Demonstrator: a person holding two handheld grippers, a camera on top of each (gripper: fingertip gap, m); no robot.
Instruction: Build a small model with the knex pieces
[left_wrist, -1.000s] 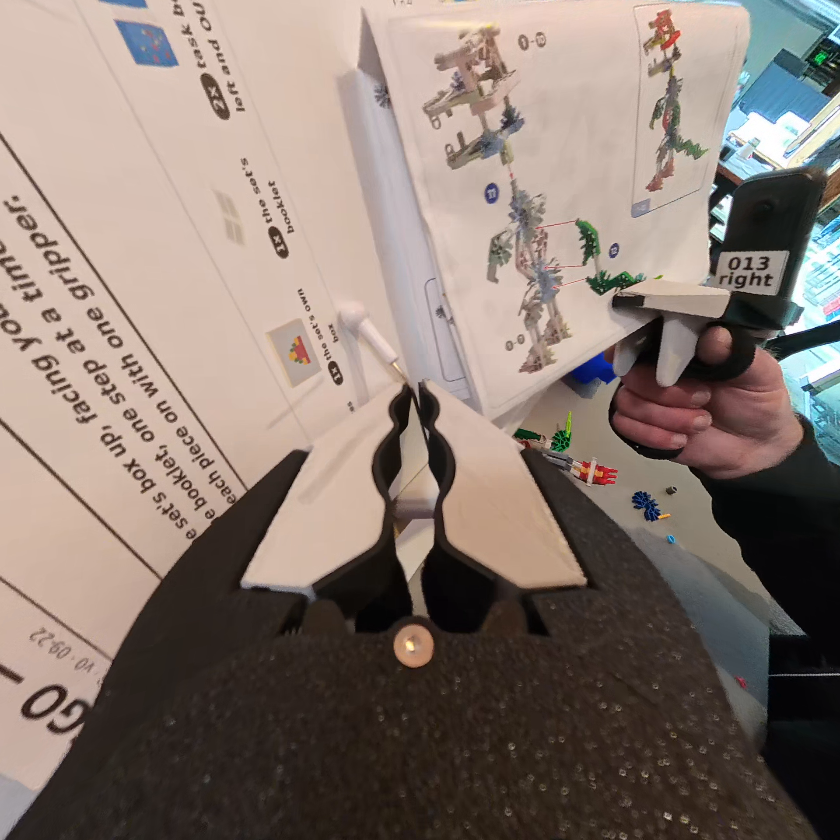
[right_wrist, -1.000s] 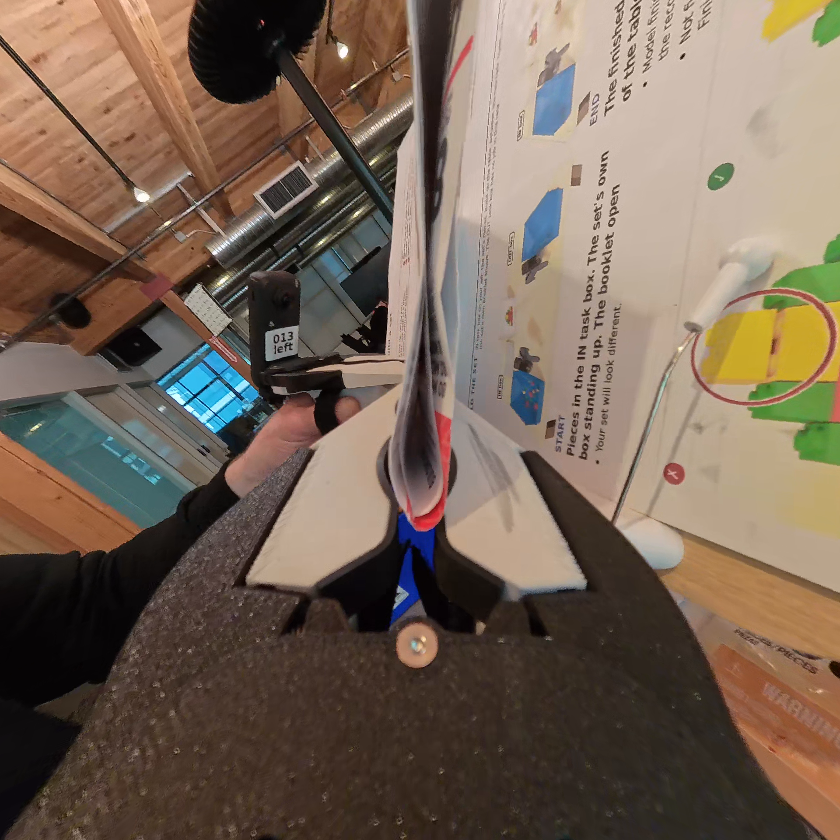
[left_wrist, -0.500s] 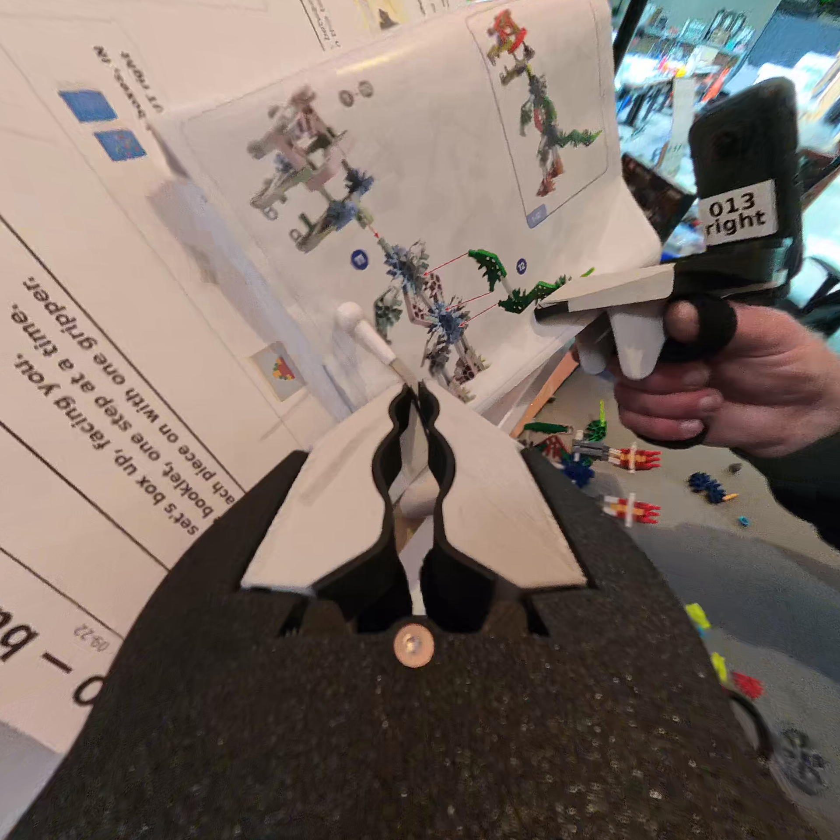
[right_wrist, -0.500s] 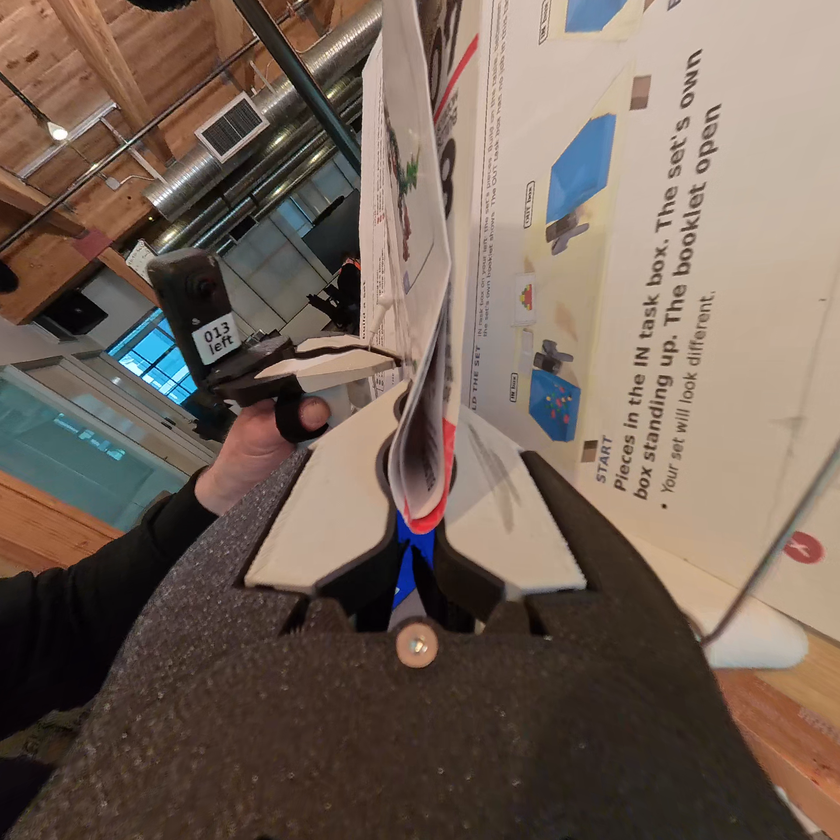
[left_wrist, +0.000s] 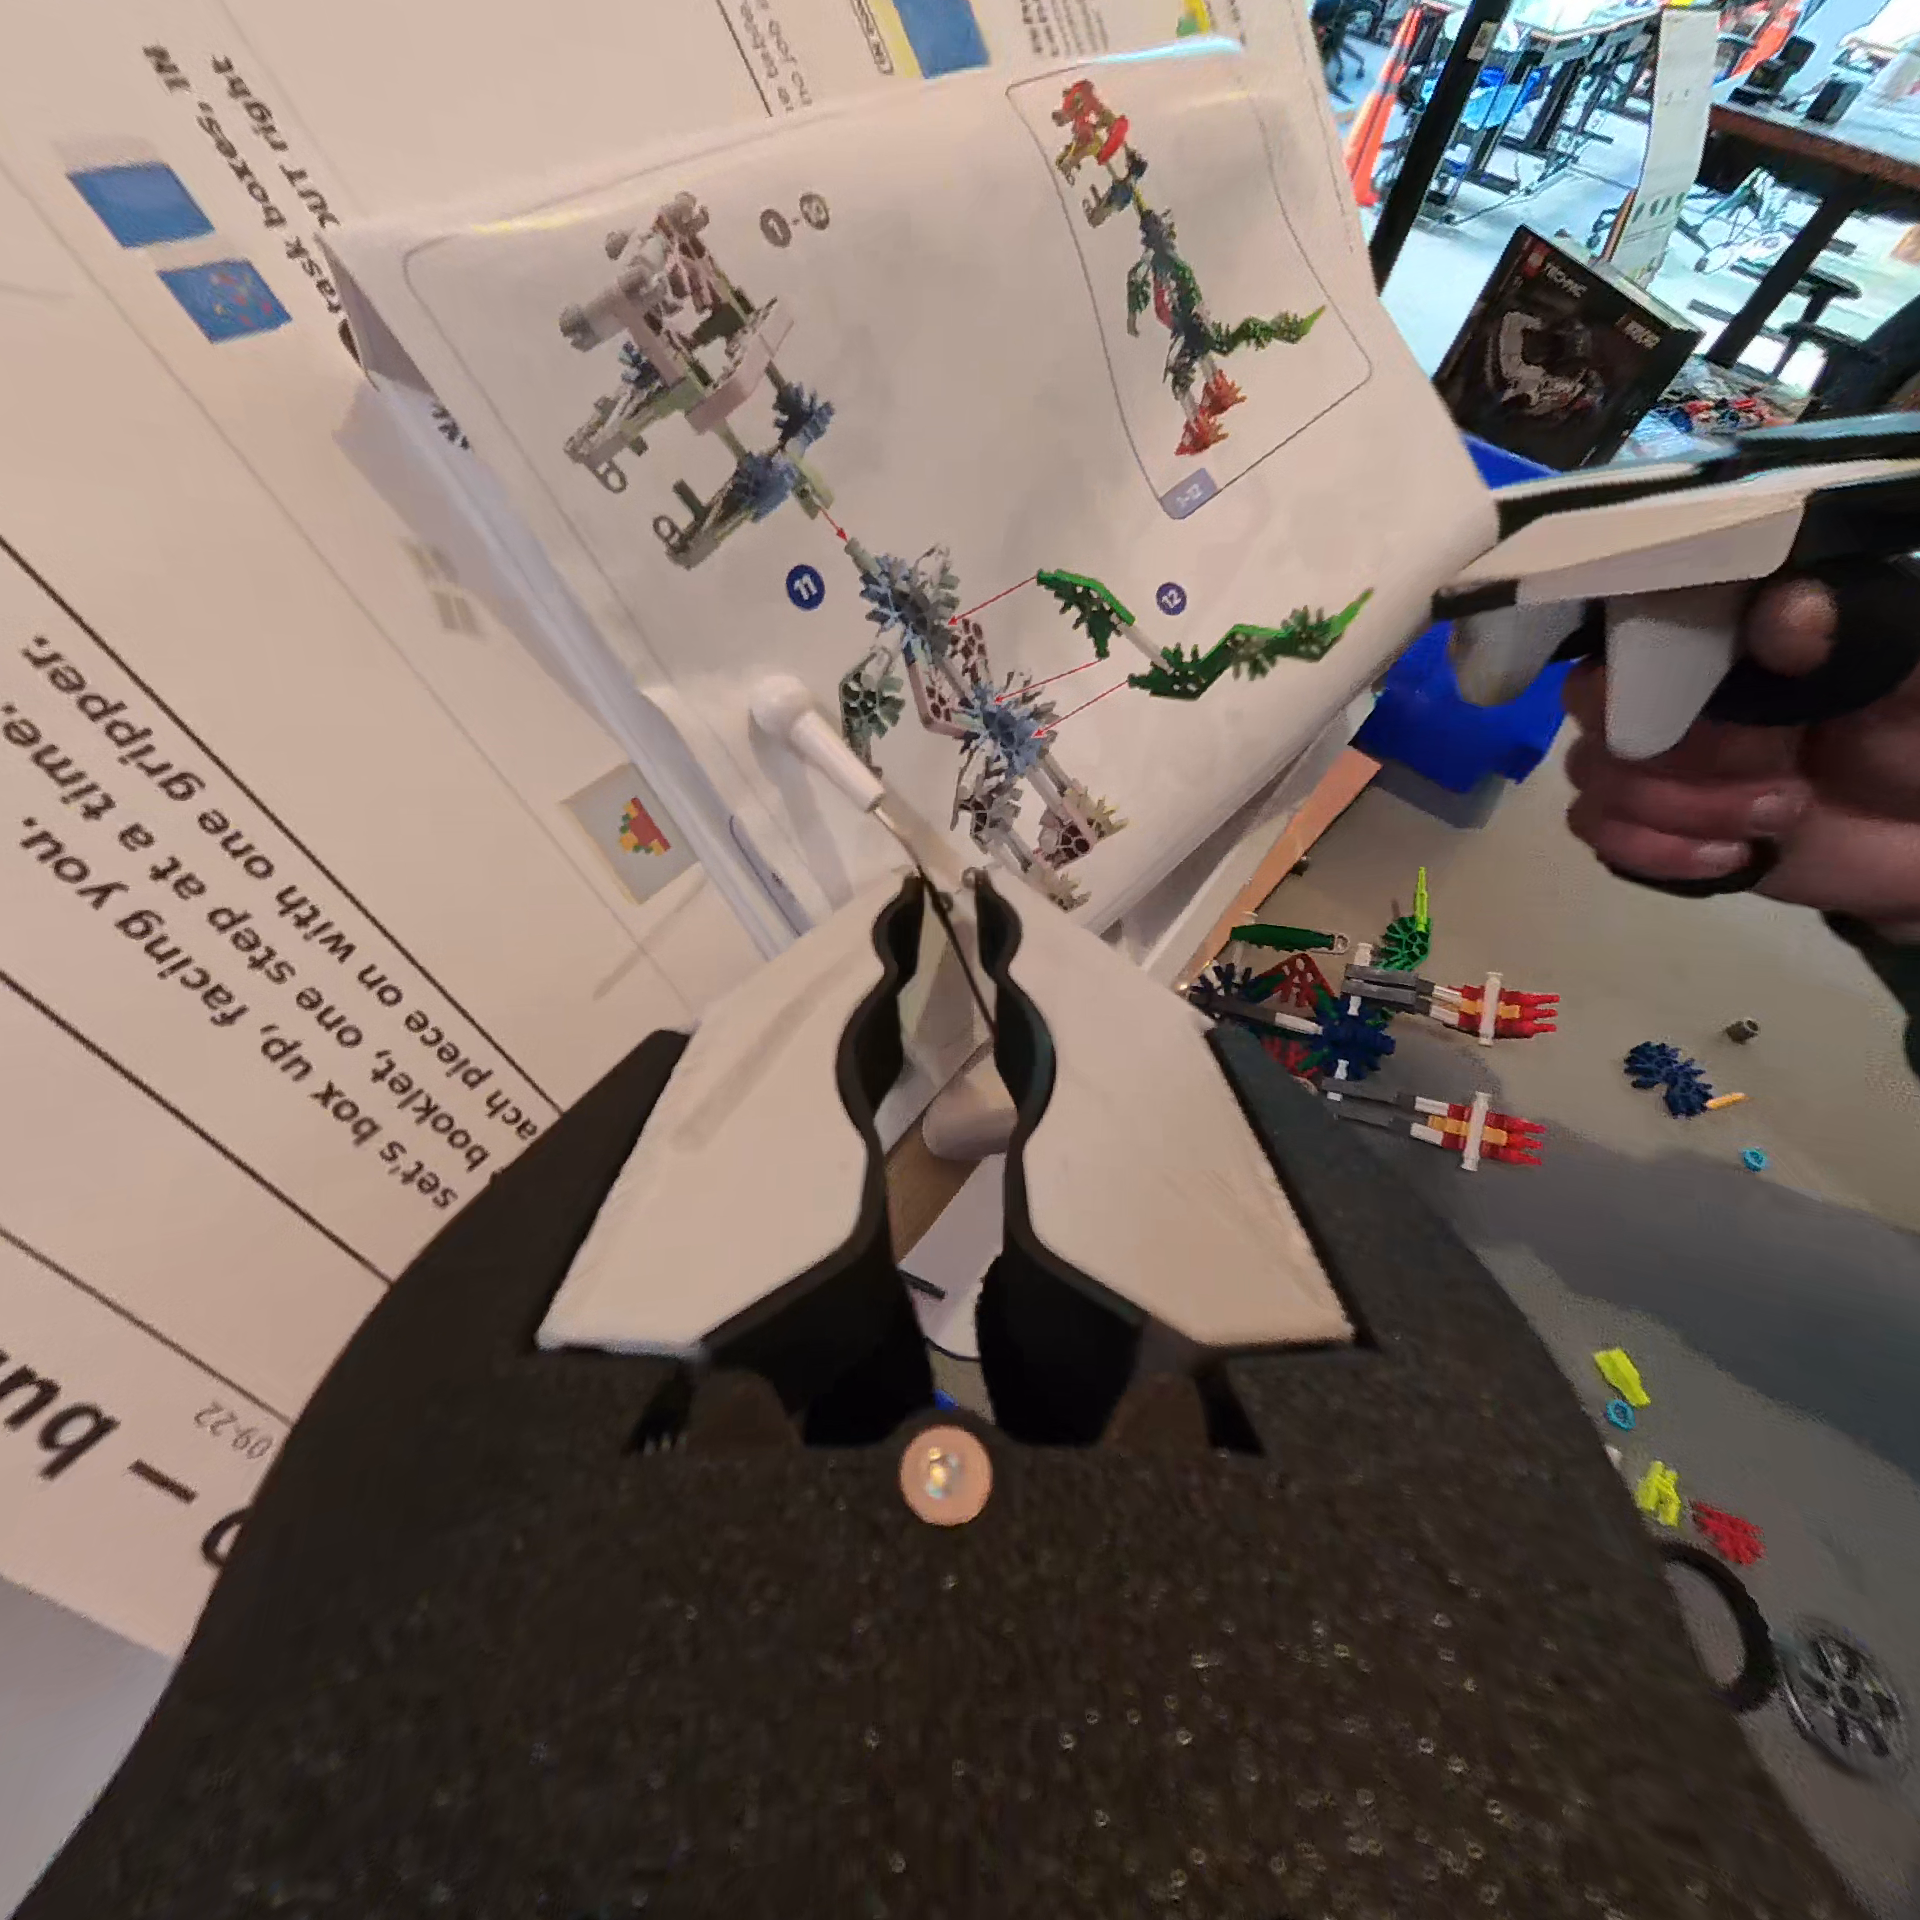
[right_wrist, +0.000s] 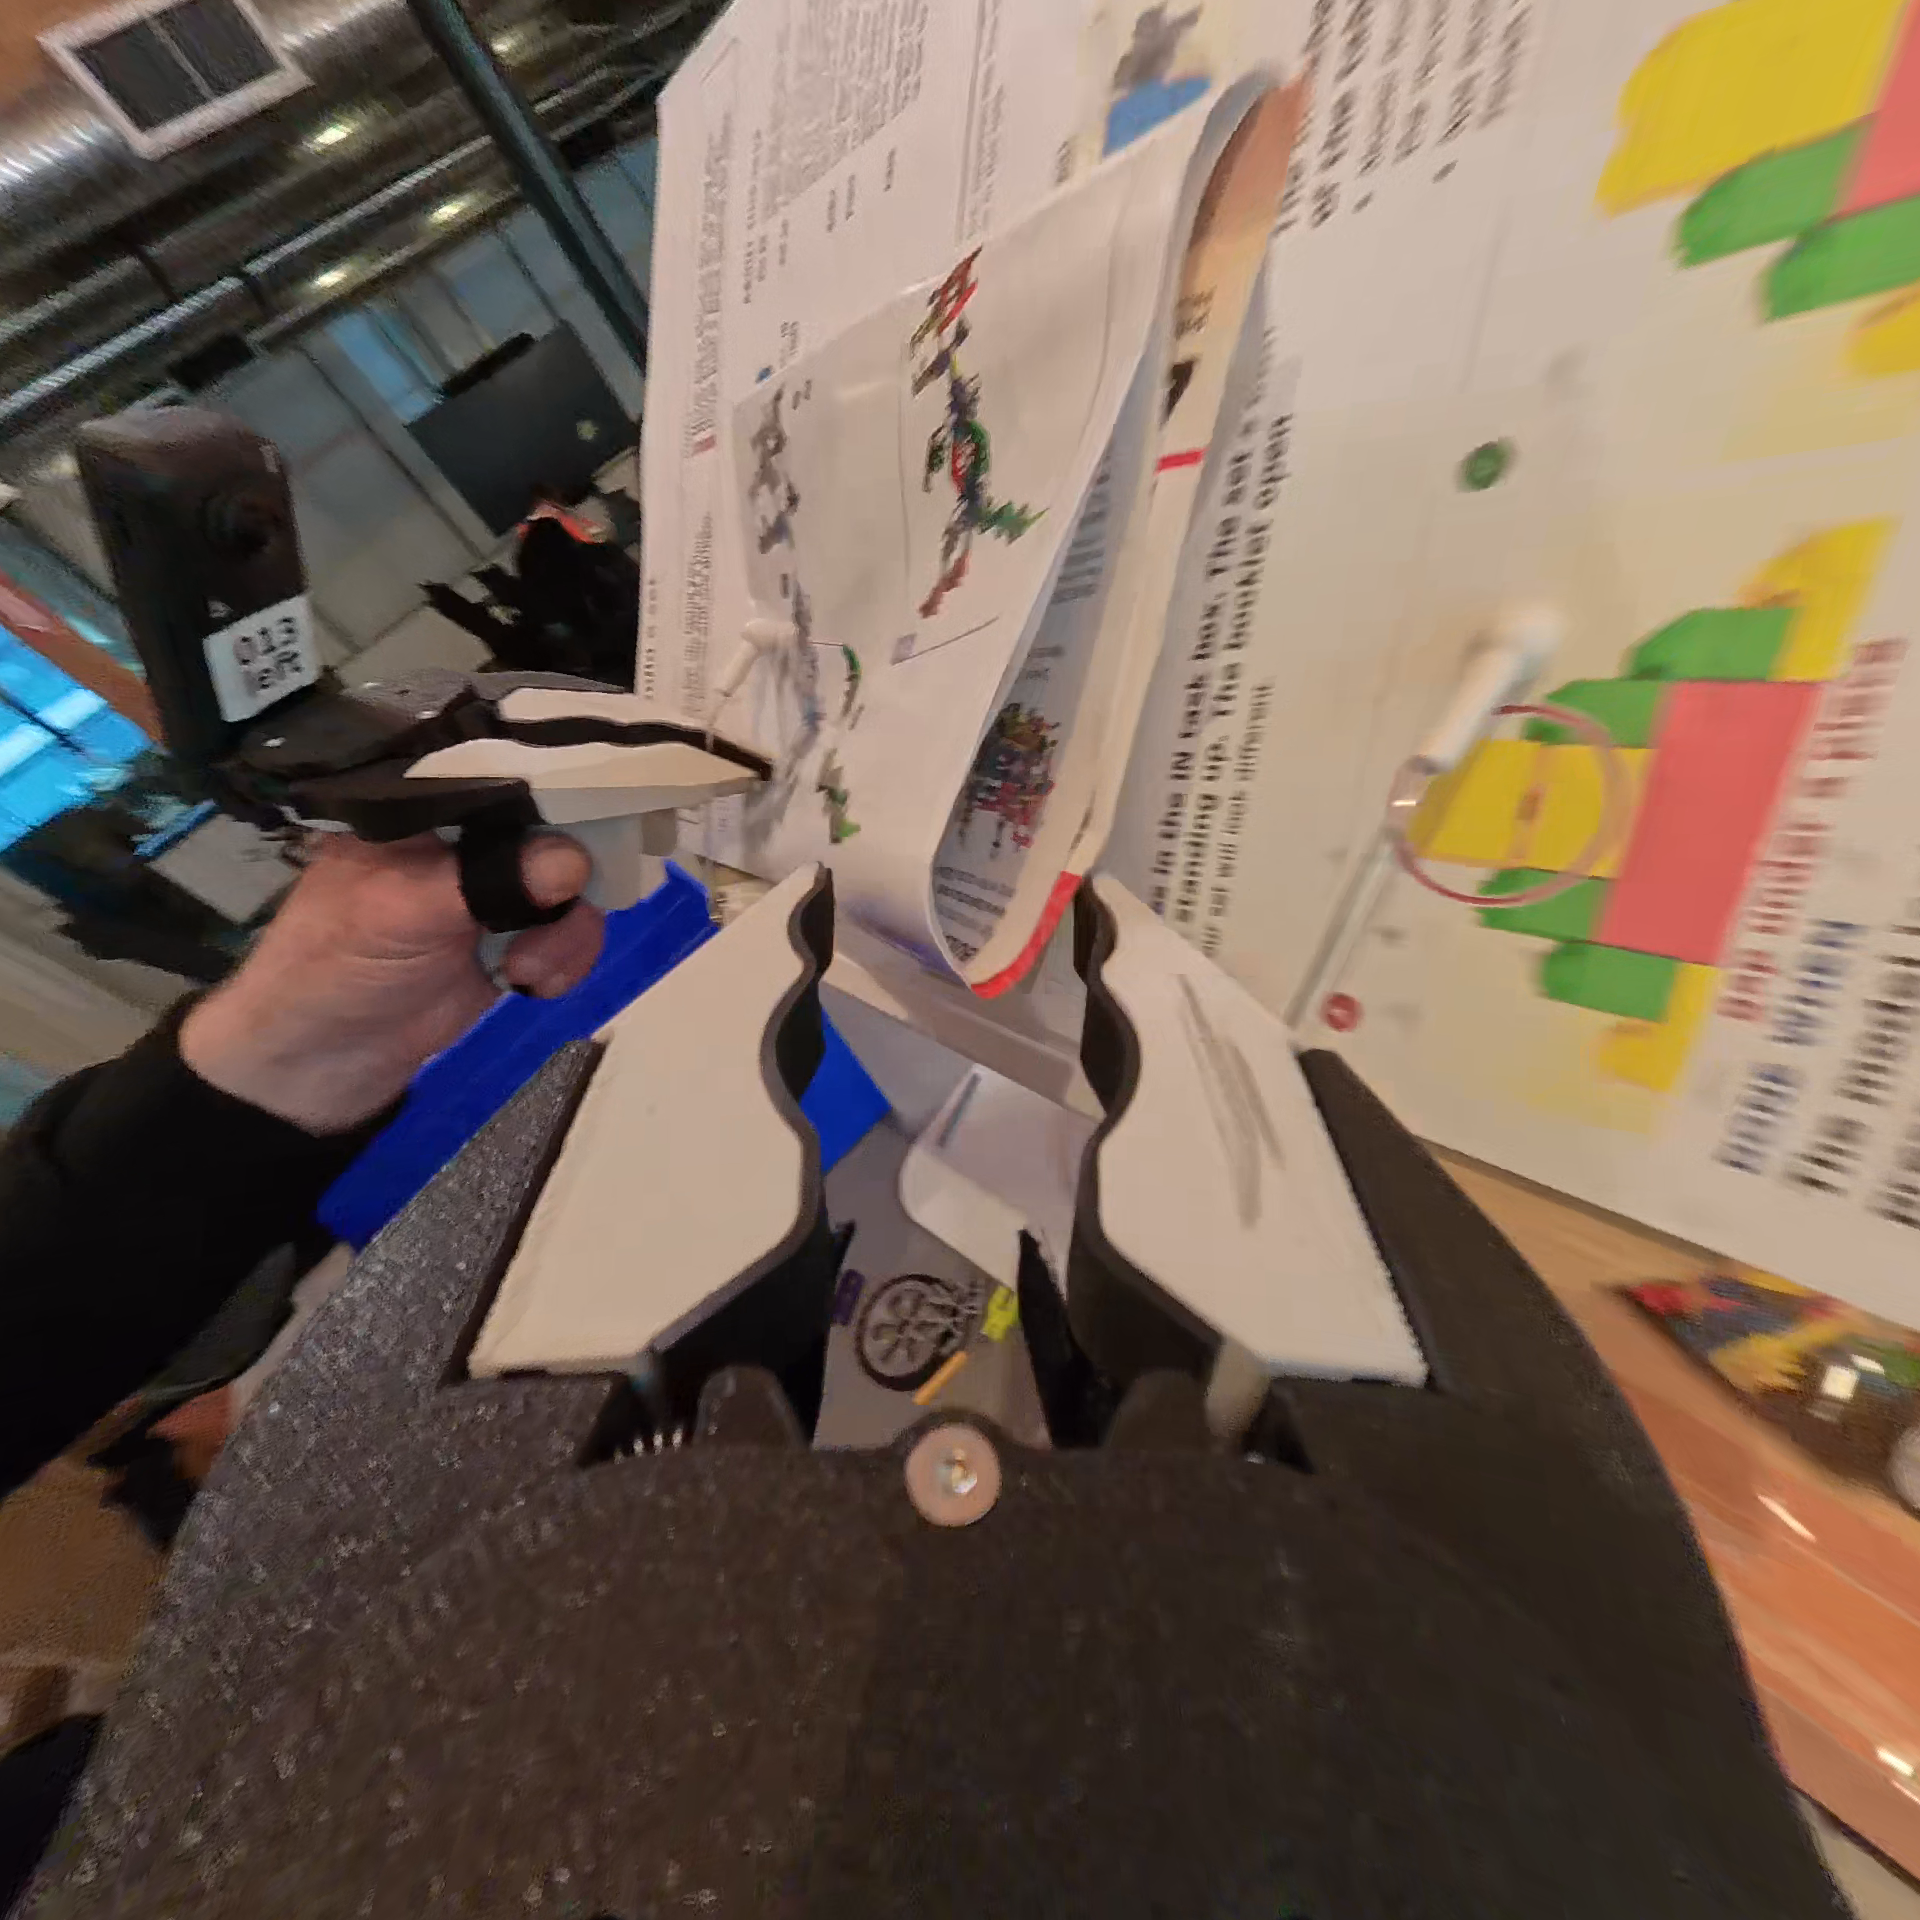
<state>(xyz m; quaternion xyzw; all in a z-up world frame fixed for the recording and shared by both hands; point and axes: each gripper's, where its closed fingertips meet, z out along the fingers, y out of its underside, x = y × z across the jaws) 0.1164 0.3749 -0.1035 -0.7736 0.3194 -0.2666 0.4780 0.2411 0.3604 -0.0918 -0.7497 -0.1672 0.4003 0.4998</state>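
An open instruction booklet (left_wrist: 987, 416) with pictures of a toy build leans against a white poster board (left_wrist: 260, 727). My left gripper (left_wrist: 948, 883) is closed to a narrow gap on the thin wire of a white-tipped page holder (left_wrist: 800, 727) in front of the booklet's lower edge. It also shows in the right wrist view (right_wrist: 748, 764). My right gripper (right_wrist: 951, 894) is open, with the booklet's red-edged lower corner (right_wrist: 1023, 956) just beyond its tips and free of them. In the left wrist view it (left_wrist: 1465, 582) sits at the page's right edge.
Small coloured toy pieces (left_wrist: 1403, 1018) lie scattered on a grey mat. A blue bin (left_wrist: 1455, 727) stands behind the booklet. A black box (left_wrist: 1558, 364) is at the back right. A small wheel (left_wrist: 1839, 1694) lies near the front. A second white holder (right_wrist: 1486, 675) stands by the board. The gap from one gripper's tips to the other's is roughly 12 cm. From either gripper's tips it is about 40 cm to the small wheel (left_wrist: 1839, 1694).
My right gripper has opened and let go of the booklet, whose pages now fan open against the board. My left gripper has stayed on the wire while the view swung towards the table.
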